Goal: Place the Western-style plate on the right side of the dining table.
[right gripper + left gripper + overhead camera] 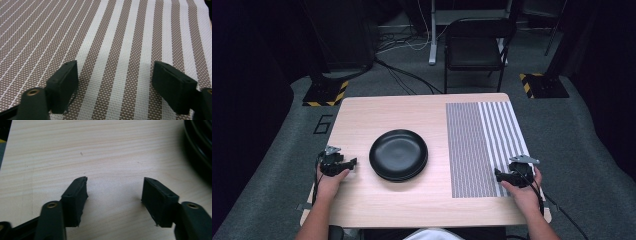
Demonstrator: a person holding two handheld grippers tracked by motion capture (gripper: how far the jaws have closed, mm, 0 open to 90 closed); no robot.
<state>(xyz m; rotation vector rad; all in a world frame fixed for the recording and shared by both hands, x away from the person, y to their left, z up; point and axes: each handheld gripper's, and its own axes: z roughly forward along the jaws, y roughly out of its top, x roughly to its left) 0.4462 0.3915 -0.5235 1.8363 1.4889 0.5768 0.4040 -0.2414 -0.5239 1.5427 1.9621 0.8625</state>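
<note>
Both claws wait spread and empty, flanking the work.
Left claw (353,161) rests beside the stacked black plates (398,154); right claw (497,173) sits over the striped placemat (482,145), probably readying a table setting.

Two tools are in hand: a left tool (353,161) and a right tool (497,174). One table (377,197) carries one stack of black plates (398,154), apparently two by the rims, and one striped placemat (484,145). One black folding chair (475,47) stands beyond the table. Two yellow-and-black striped stand bases rest on the floor.
</note>
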